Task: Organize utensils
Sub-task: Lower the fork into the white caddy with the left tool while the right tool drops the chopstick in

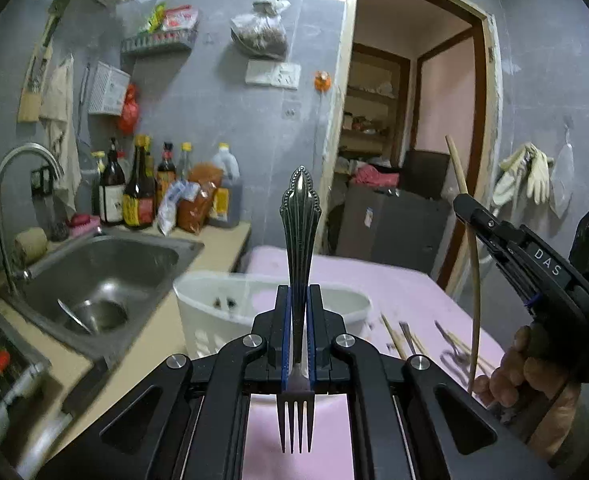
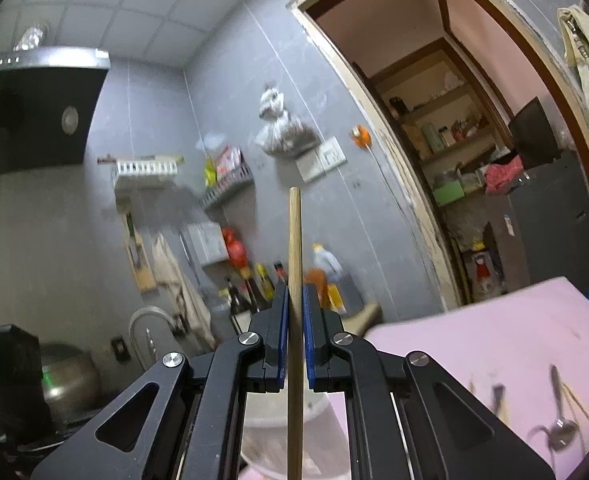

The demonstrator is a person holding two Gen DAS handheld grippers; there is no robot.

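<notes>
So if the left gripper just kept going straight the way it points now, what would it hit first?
Probably the white basket right ahead, just beyond the left gripper, which is shut on the fork. Depth is unclear, so the gripper may pass over its rim.

Two grippers are showing: the left gripper is holding one fork and the right gripper is holding one chopstick. One white basket is sitting on one pink mat, where a few more utensils are lying, too blurred to count. One sink with one tap is standing beside roughly six bottles.
</notes>
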